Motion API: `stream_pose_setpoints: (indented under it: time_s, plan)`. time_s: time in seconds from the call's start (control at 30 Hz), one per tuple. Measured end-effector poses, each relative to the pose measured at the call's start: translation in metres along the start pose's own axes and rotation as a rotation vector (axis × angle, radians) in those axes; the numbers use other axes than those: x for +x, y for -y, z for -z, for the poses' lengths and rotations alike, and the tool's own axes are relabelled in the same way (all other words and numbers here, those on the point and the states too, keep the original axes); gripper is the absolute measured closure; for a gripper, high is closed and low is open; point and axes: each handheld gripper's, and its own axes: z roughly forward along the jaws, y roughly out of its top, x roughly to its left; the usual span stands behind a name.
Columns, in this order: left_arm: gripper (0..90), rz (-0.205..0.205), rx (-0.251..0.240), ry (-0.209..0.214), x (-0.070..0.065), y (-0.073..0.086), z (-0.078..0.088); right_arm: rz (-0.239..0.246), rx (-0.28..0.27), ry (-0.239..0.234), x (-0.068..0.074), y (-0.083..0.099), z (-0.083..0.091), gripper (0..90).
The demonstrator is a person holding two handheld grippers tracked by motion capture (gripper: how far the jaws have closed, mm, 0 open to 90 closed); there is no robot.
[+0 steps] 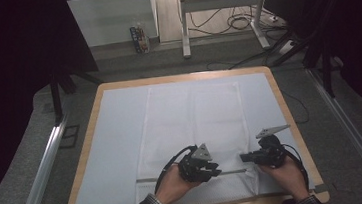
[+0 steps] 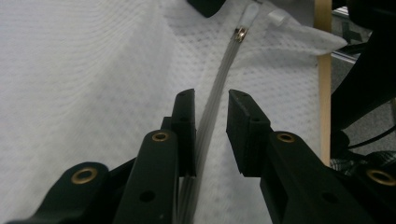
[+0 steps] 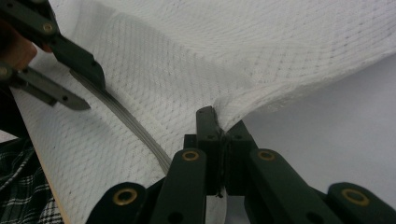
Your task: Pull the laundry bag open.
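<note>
White mesh bag (image 1: pixel 194 131) spread flat over the pale mat (image 1: pixel 113 148), its zipper (image 1: pixel 188 175) parallel to the tabletop's near edge. Right gripper (image 3: pixel 219 135) clamped shut on the bag's fabric by the zipper's end, near the right edge. Left gripper (image 2: pixel 211 135) straddling the zipper tape, jaws narrowed but not yet pressing. Likely light, limp, prone to bunching; best taken at the stiffer tape or the pull (image 2: pixel 241 33). Pull tab clear from the left gripper view, too small from the high view.

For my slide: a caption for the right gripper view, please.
Right gripper pinches the mesh bag edge beside its zipper.
</note>
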Motion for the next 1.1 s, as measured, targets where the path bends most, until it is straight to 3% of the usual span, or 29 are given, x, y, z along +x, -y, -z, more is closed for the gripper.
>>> stream_pose_setpoints:
  time_s: [0.2,0.4,0.97,1.1]
  plan:
    - [78.0,-0.030,0.004,0.024,-0.008,-0.013,-0.018,0.000,0.001,0.000,-0.001,0.000,-0.001,86.6]
    - [82.7,-0.064,0.016,0.021,-0.016,-0.025,-0.036,-0.002,0.003,-0.003,-0.001,0.000,-0.001,86.5]
    - [81.0,-0.104,0.019,0.019,-0.025,-0.048,-0.064,-0.006,0.008,-0.004,-0.002,0.001,-0.001,86.4]
    - [79.5,-0.112,0.027,-0.003,-0.027,-0.049,-0.070,-0.009,0.007,-0.004,-0.002,0.001,-0.002,86.4]
